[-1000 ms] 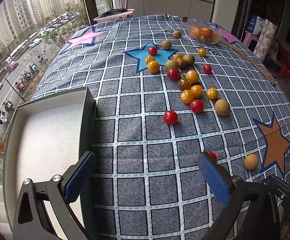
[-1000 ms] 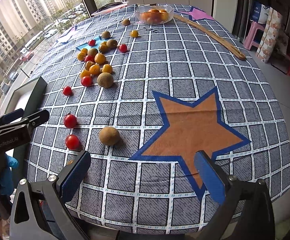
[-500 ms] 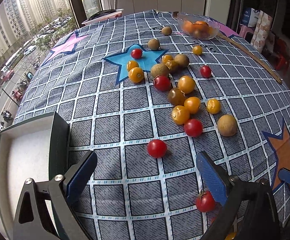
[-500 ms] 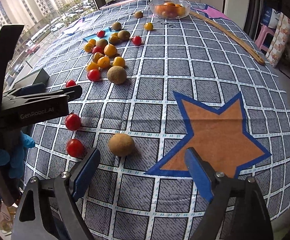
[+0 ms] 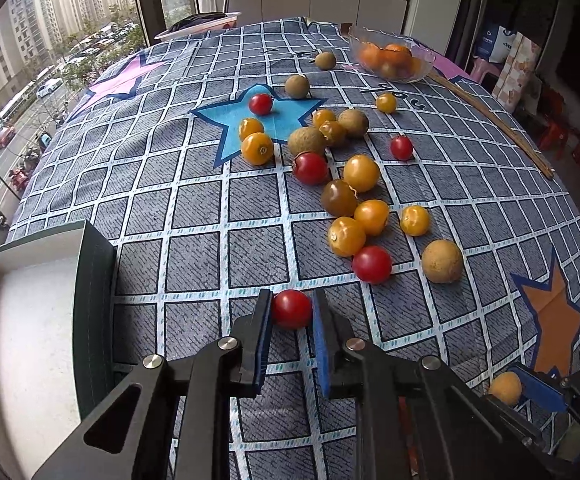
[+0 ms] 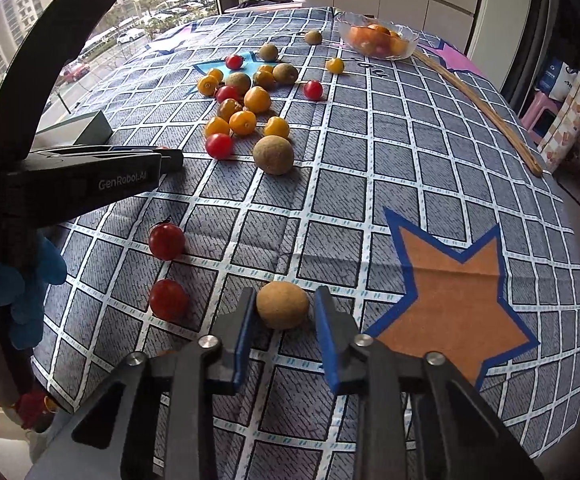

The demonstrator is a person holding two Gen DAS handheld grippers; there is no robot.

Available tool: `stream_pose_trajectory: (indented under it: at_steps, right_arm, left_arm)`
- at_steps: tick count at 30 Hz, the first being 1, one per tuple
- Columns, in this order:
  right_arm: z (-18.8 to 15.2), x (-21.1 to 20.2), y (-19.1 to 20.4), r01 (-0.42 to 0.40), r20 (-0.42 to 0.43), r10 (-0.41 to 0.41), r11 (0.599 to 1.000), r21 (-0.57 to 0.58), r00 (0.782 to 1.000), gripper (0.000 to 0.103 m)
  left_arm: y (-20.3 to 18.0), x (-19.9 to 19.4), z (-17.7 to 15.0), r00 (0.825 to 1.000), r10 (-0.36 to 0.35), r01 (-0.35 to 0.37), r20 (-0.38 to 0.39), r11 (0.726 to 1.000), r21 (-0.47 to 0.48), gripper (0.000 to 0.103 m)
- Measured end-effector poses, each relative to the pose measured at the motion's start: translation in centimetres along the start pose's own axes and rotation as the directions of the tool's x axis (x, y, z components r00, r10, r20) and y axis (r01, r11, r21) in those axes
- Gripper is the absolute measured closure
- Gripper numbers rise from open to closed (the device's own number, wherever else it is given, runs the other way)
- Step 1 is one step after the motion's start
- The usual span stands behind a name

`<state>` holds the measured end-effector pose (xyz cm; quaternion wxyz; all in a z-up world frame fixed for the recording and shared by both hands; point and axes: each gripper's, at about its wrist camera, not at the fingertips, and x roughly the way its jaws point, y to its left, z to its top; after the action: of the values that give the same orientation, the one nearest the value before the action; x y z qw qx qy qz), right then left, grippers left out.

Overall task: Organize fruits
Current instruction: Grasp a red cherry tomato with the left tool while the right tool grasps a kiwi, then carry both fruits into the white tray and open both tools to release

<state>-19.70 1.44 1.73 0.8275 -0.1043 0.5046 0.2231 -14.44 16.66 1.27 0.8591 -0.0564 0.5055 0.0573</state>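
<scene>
Pinches a red cherry tomato [image 5: 292,314] between the blue pads of the left gripper [image 5: 292,296], having just drawn the jaws in onto it, with both pads pressed against its sides. Keeps that tomato low over the checked tablecloth [image 5: 194,200], just beside the near corner of the green box [image 5: 94,300] with the white inside; cannot tell whether it is resting on the cloth or just above it. Brackets a brown longan [image 6: 282,306] with the right gripper [image 6: 285,292], jaws likewise just drawn nearly together around it: left pad against the fruit, other pad so close that contact cannot be told. Leaves the longan sitting on the cloth at the near edge of the table, just beside the orange star [image 6: 454,300]. Shows two more red tomatoes [image 6: 166,241] near the longan on its left, apart from each other. Shows, further back, a loose cluster of yellow and red tomatoes and longans [image 5: 354,200] spread around the blue star [image 5: 266,120], none of them in the box. Shows, at the far end, a glass bowl [image 5: 392,58] holding orange fruit, and a long wooden stick [image 5: 490,120] lying along the right edge. Reveals, in the right wrist view, a blue-gloved hand [image 6: 10,280] under the left gripper's black body.
</scene>
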Motion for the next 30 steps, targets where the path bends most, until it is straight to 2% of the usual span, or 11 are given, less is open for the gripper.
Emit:
stream_pose_trajectory:
  at_steps: [6,16,22,30]
  right_arm:
    - [-0.5,-0.8,-1.7,-0.104,0.000,0.104,0.989,0.101,0.995,0.075]
    - [-0.8,-3.3,-1.0,-0.134,0.024,0.132,0.986,0.100,0.991,0.074]
    - [0.0,-4.7,2.6,-0.184,0.034,0.182,0.982,0.046,0.983,0.074]
    - [1.3,-4.4,10.6,-0.273,0.000,0.273,0.960,-0.066,0.962,0.074]
  left_arm:
    - [0.6,-2.4,-1.4,0.999,-0.046,0.047,0.028,0.999,-0.012,0.082]
    - [3.7,-8.6,-4.6,0.993,-0.061,0.067,0.102,0.996,-0.055,0.082]
    - [8.2,-11.1,-7.6,0.994,0.007,0.006,0.110,0.993,-0.115,0.082]
    - [15.2,-12.0,-11.7,0.988,0.135,-0.117,0.076,0.972,-0.203,0.082]
